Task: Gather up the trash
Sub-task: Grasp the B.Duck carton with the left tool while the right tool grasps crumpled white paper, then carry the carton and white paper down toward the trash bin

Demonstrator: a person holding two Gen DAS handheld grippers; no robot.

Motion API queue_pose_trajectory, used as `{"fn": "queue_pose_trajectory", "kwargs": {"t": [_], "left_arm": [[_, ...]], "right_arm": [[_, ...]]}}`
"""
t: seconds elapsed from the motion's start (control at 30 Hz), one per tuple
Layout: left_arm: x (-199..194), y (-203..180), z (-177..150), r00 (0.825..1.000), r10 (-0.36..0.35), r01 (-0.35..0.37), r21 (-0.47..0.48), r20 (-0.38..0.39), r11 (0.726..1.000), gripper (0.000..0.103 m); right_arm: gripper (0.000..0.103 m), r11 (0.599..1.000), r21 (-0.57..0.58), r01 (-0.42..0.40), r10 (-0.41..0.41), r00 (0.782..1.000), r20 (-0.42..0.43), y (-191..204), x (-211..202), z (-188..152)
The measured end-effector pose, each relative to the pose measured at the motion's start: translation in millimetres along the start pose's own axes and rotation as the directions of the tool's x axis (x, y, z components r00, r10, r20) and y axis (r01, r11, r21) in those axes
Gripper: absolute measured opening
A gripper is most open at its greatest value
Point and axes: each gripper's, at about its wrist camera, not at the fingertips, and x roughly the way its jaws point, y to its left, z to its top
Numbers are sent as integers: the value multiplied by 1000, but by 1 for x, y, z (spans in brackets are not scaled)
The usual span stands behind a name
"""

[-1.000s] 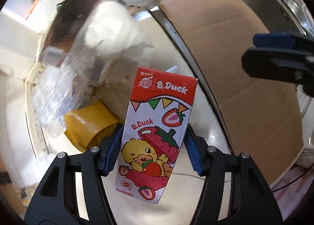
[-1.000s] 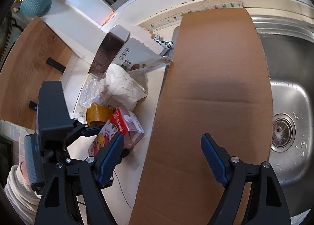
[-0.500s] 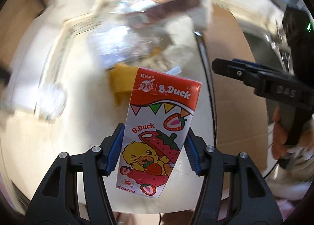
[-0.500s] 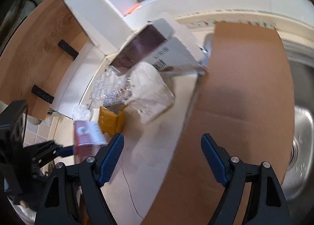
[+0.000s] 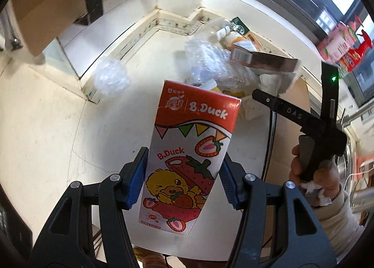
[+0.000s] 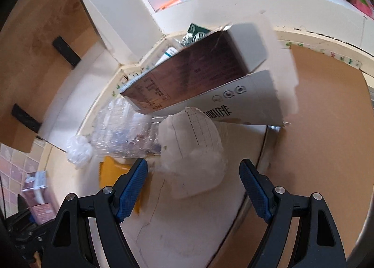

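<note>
My left gripper (image 5: 182, 181) is shut on a red and white B.Duck strawberry milk carton (image 5: 187, 158), held upright above the cream counter. The carton also shows at the far left of the right wrist view (image 6: 35, 188). My right gripper (image 6: 194, 188) is open and empty, just in front of a crumpled white paper wad (image 6: 194, 153). Behind the wad lies a pile of trash: a brown and white box (image 6: 201, 76), crumpled clear plastic (image 6: 124, 132), a small white plastic ball (image 6: 79, 151) and a yellow wrapper (image 6: 112, 172).
A brown cardboard sheet (image 6: 327, 132) covers the sink area on the right. The counter corner and white wall ledge (image 5: 149, 24) lie behind the pile. Wooden cabinet doors (image 6: 39, 41) hang at the left. The hand holding the right gripper (image 5: 313, 174) shows at right.
My left gripper has lifted the carton up and drawn it back to the left, away from the pile. My right gripper has moved left from over the cardboard toward the paper wad.
</note>
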Motion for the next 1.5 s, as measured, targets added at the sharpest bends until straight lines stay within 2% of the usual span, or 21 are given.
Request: {"fn": "queue_pose_trajectory", "kwargs": {"t": [0.13, 0.17, 0.2, 0.3, 0.53, 0.7, 0.93, 1.17, 1.37, 1.5], "left_arm": [[8, 3, 0, 1000, -5, 5, -24, -8, 1000, 55], [11, 1, 0, 1000, -8, 8, -26, -9, 1000, 55], [13, 1, 0, 1000, -10, 10, -25, -9, 1000, 55], [12, 3, -5, 1000, -15, 15, -26, -11, 1000, 55], [4, 8, -20, 999, -45, 45, -16, -1, 999, 55], [-18, 10, -41, 998, -54, 54, 32, 12, 998, 55], [-60, 11, -84, 997, -75, 73, 128, 9, 989, 54], [-104, 14, -141, 993, -112, 104, 218, 25, 970, 54], [-123, 23, -206, 992, -125, 117, 284, 11, 952, 54], [-124, 34, -246, 992, -125, 123, 307, -13, 944, 54]], "right_arm": [[81, 1000, -30, 1, -1, 1000, 7, 2, 11, 3], [78, 999, -43, 9, -8, 1000, 21, 4, 12, 3], [68, 999, -51, 12, -11, 1000, 28, 5, 12, 3], [55, 998, -61, 15, -13, 999, 31, 6, 12, -2], [52, 997, -79, -4, 6, 999, 35, 22, -14, -28], [52, 996, -92, -11, 14, 999, 38, 40, -48, -63], [52, 998, -55, -29, 33, 997, 67, 74, -119, -146], [53, 999, -15, -29, 30, 994, 109, 110, -190, -241], [53, 1000, 11, -4, 3, 993, 119, 130, -229, -330], [53, 999, 33, 13, -17, 995, 101, 136, -238, -378]]}}
